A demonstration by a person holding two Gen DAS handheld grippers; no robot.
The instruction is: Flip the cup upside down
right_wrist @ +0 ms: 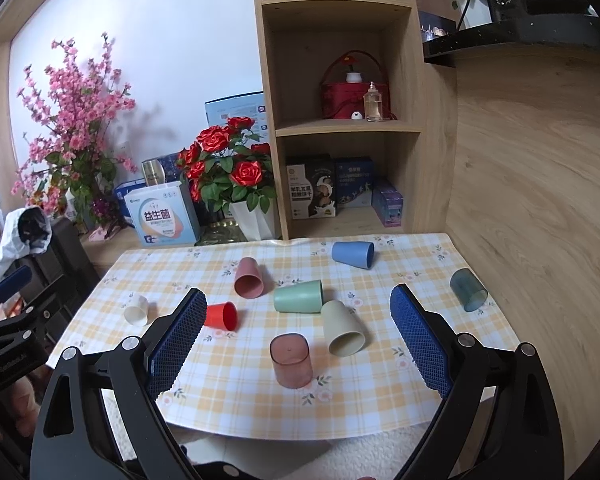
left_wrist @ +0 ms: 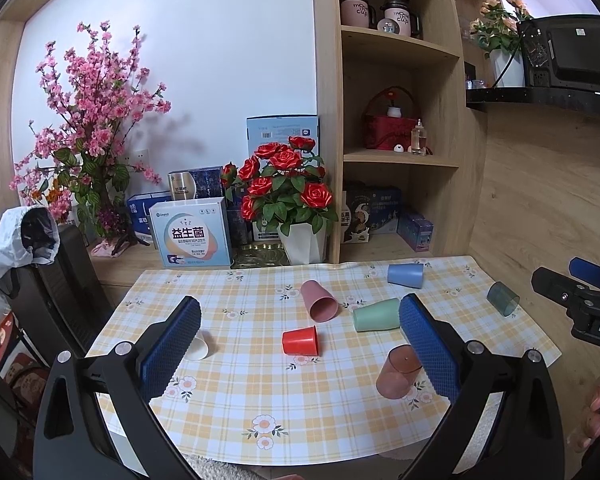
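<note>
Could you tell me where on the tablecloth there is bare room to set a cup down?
The near strip of the tablecloth, in front of the translucent pink cup, is bare, as is the stretch between the white cup and the far edge. The middle is crowded around the green cup and the beige cup.

Translucent glossy pink cup point(right_wrist: 291, 361), matt checked tablecloth point(right_wrist: 240, 392)

My left gripper point(left_wrist: 300, 328) hangs wide open above the checked tablecloth point(left_wrist: 236, 396). Between my blue pads point(left_wrist: 172, 348) lies the red cup point(left_wrist: 300, 341) on its side. Pink cup point(left_wrist: 318, 301) and green cup point(left_wrist: 376, 315) lie beyond it. The translucent pink cup point(left_wrist: 398, 372) stands inverted beside my right finger.
</note>
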